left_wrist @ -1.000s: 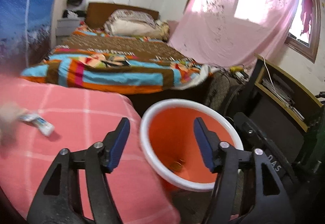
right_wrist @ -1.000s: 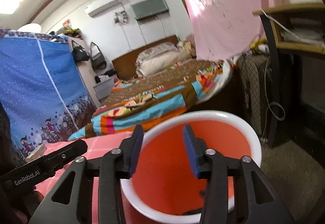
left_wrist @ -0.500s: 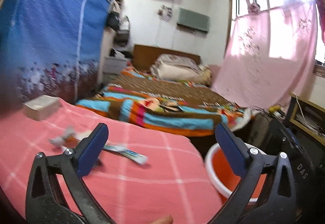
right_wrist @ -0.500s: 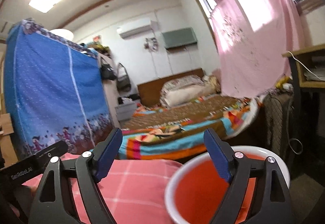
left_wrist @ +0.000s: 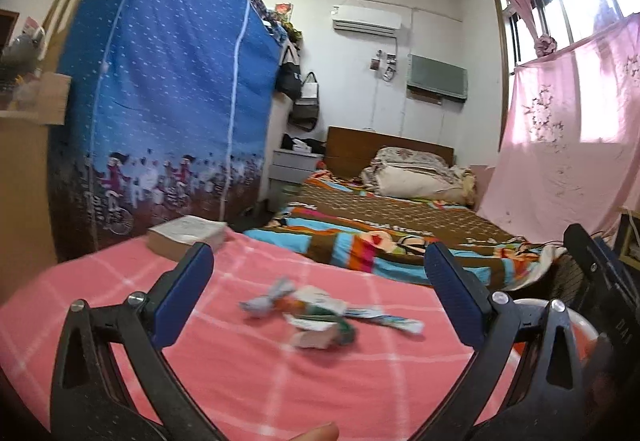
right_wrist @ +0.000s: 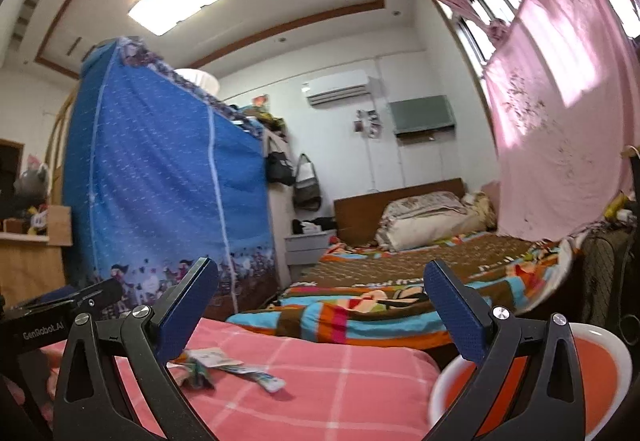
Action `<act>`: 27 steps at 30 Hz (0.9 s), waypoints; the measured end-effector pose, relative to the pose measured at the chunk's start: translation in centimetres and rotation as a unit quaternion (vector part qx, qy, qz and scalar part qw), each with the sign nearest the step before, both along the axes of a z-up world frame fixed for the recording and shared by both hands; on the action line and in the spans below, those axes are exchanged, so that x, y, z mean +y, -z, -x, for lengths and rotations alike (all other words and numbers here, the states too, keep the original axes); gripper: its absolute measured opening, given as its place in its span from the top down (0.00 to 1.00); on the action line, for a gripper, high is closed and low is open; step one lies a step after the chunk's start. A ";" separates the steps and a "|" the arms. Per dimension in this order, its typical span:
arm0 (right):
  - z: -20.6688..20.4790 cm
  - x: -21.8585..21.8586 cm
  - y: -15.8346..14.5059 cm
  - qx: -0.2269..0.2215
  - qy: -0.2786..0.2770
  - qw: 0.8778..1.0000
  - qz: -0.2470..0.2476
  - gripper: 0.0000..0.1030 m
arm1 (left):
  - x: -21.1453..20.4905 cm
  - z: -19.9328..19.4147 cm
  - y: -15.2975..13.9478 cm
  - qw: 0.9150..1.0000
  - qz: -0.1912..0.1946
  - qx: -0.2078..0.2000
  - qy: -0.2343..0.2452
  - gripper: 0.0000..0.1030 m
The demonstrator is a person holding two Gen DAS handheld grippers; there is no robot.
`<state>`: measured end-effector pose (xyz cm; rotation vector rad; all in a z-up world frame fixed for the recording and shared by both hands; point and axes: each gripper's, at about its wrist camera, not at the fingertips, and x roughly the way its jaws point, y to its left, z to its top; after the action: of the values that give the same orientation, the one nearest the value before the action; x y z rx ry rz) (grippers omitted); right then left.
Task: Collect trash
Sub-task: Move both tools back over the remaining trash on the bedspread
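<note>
A small heap of crumpled wrappers [left_wrist: 316, 315] lies on the pink checked tablecloth [left_wrist: 248, 373], with a flattened tube [left_wrist: 394, 321] at its right end. It also shows in the right wrist view [right_wrist: 208, 363]. My left gripper [left_wrist: 318, 297] is wide open and empty, above the table with the heap between its fingers in view. My right gripper [right_wrist: 320, 315] is wide open and empty, to the right of the left one. An orange bin with a white rim [right_wrist: 600, 361] stands at the table's right edge; it also shows in the left wrist view [left_wrist: 580, 325].
A thick book [left_wrist: 186, 235] lies at the table's far left edge. A bed with a striped blanket [left_wrist: 384, 241] is beyond the table. A blue fabric wardrobe [left_wrist: 160, 113] stands at the left. A pink curtain [left_wrist: 568, 161] hangs at the right.
Both grippers have opened wide and swung up and left, from over the orange bin to the pink table. The wrappers have come into the middle of the left view.
</note>
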<state>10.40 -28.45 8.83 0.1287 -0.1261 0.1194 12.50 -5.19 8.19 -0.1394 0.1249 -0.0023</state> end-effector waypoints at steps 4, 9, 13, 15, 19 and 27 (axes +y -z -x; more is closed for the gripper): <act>-0.7 1.6 0.5 0.002 -0.013 1.000 0.020 0.00 | 1.5 0.7 0.4 1.000 -0.017 -0.008 -0.011 0.00; -1.9 2.9 1.1 0.022 -0.022 0.999 0.033 0.00 | 2.0 0.3 1.3 1.000 -0.029 0.012 0.000 0.00; -2.7 3.0 1.5 0.036 -0.024 0.998 0.041 0.00 | 1.8 -0.8 1.7 0.999 -0.027 0.038 0.019 0.00; -3.3 3.2 1.6 0.048 -0.022 0.997 0.048 0.00 | 1.7 -1.4 1.9 0.998 -0.030 0.053 0.029 0.00; -4.2 3.5 2.0 0.071 -0.017 0.995 0.062 0.00 | 0.7 -3.4 2.4 0.993 -0.042 0.100 0.047 0.00; -8.1 4.2 3.3 0.170 -0.037 0.981 0.089 0.05 | 0.4 -7.6 4.2 0.974 0.002 0.207 0.090 0.18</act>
<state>18.50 -24.29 5.56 -0.0272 0.2305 0.1796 20.05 -4.77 4.04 -0.1316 0.5545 -0.1561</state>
